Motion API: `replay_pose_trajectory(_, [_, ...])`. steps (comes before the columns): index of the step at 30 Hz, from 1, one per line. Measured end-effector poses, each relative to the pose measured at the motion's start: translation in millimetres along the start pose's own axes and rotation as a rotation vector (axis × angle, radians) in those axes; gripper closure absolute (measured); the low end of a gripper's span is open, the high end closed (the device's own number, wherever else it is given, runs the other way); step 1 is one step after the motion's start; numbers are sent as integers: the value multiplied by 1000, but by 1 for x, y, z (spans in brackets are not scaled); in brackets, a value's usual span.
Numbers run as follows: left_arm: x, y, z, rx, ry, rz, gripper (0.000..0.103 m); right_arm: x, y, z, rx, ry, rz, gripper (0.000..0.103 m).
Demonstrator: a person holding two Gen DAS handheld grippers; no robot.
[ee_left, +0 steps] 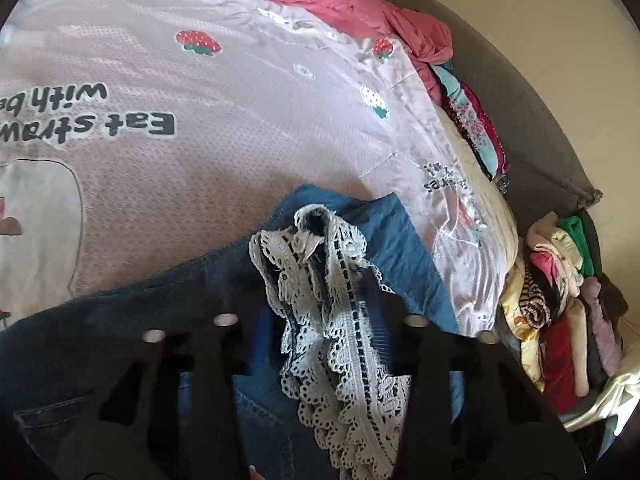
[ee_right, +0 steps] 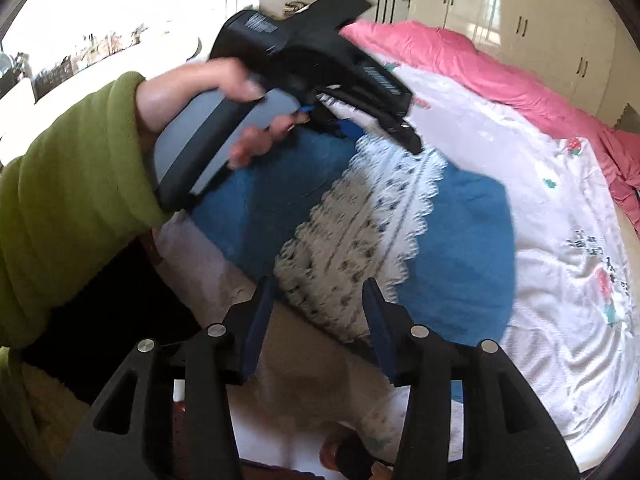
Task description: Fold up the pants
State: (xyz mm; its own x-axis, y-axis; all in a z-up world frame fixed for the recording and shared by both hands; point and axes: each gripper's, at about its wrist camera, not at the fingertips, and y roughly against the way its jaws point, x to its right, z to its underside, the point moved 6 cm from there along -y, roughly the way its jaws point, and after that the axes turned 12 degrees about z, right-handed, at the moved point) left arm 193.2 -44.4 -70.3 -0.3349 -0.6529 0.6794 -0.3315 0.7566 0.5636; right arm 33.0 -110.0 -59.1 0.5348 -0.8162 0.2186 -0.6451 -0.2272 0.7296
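Observation:
Blue denim pants (ee_right: 460, 240) with a white lace trim strip (ee_right: 360, 232) lie on the bed. In the left wrist view the lace (ee_left: 336, 312) bunches up between my left gripper's fingers, with denim (ee_left: 120, 312) under and around them; my left gripper (ee_left: 320, 320) looks shut on the lace and fabric. The right wrist view shows the left gripper's fingers (ee_right: 400, 128) meeting the top of the lace, held by a hand in a green sleeve. My right gripper (ee_right: 320, 292) is open, its tips just in front of the lace's near end, holding nothing.
The bed has a white strawberry-print cover (ee_left: 200, 160) with a pink quilt (ee_left: 340, 4) at its far side. A pile of mixed clothes (ee_left: 560, 300) lies beside the bed on the right. White wardrobes (ee_right: 520, 12) stand behind the bed.

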Motion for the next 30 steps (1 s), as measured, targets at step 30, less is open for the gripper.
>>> replay_pose_trajectory(30, [7, 43, 7, 98, -140, -239, 70, 8, 28, 11, -3, -95, -162, 71])
